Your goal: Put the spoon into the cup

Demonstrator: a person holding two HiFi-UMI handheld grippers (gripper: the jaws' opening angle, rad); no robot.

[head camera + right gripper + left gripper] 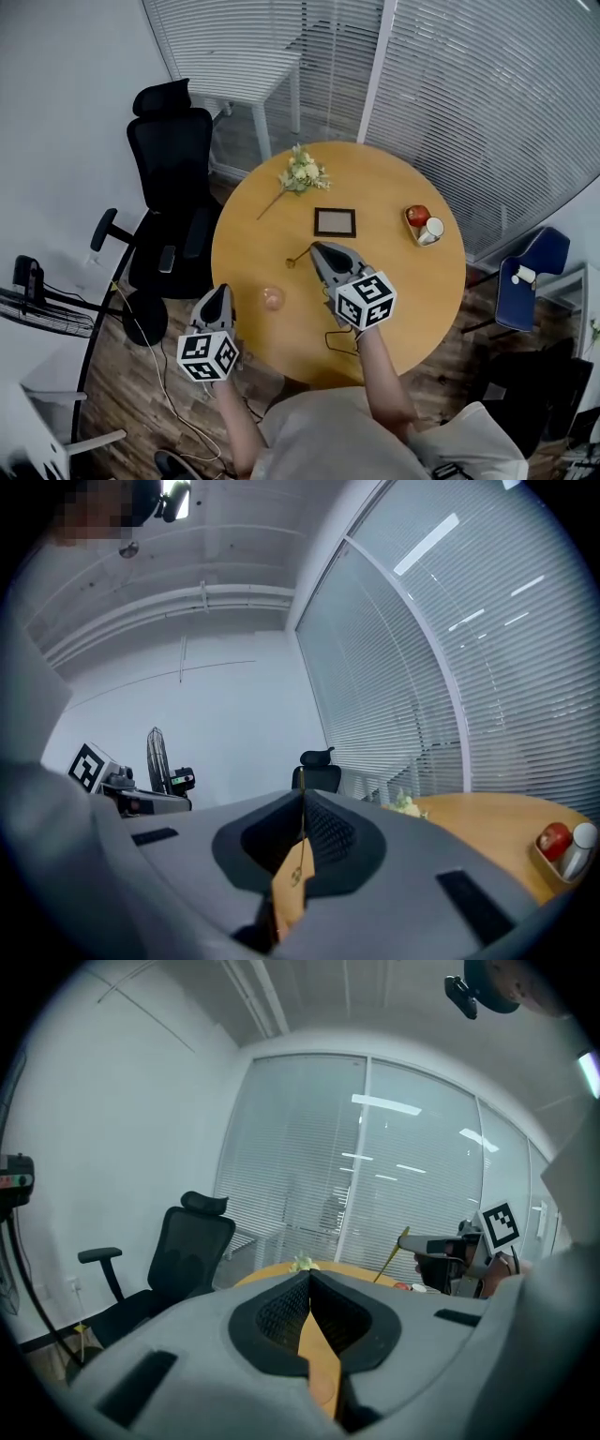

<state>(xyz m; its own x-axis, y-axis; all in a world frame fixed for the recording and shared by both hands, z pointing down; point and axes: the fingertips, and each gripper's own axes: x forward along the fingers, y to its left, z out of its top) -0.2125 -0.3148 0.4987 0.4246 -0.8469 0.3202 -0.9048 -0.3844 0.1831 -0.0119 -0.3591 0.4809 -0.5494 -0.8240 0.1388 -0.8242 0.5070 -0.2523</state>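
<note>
On the round wooden table, a small pinkish cup stands near the front left edge. My right gripper hovers over the table just right of the cup, shut on the thin golden spoon, which sticks out to the left past its tips. In the right gripper view the spoon's handle runs as a fine line between the closed jaws of my right gripper. My left gripper hangs at the table's left edge, left of the cup. It is shut with nothing in it. In the left gripper view the spoon juts from the other gripper.
A flower bunch, a small picture frame and a tray with a red and a white item lie further back on the table. A black office chair stands at the left, a blue chair at the right.
</note>
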